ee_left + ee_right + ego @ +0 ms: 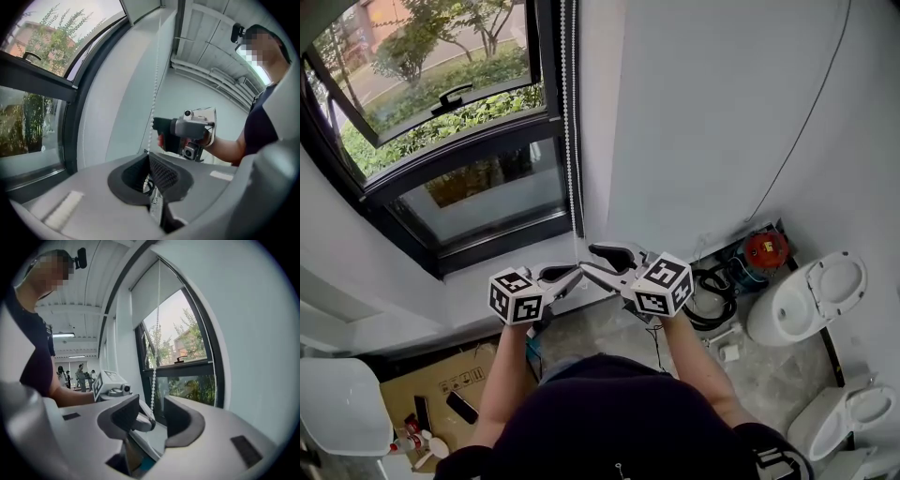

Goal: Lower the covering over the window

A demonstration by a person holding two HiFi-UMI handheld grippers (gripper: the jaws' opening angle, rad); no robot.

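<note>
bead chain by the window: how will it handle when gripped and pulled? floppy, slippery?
Probably floppy: the bead chain hangs in thin strands, so it likely sways rather than pushes. Probably light, given its tiny beads. Smooth round beads may slip, though the left gripper, shut on it, should catch between beads.

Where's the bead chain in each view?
Head view: bead chain runs down the window frame's right edge.
Left gripper view: centre, clamped in the shut left gripper.
Right gripper view: centre, seen through the open right gripper's gap.
Shared landmark: black window handle, visible in all three.
</note>
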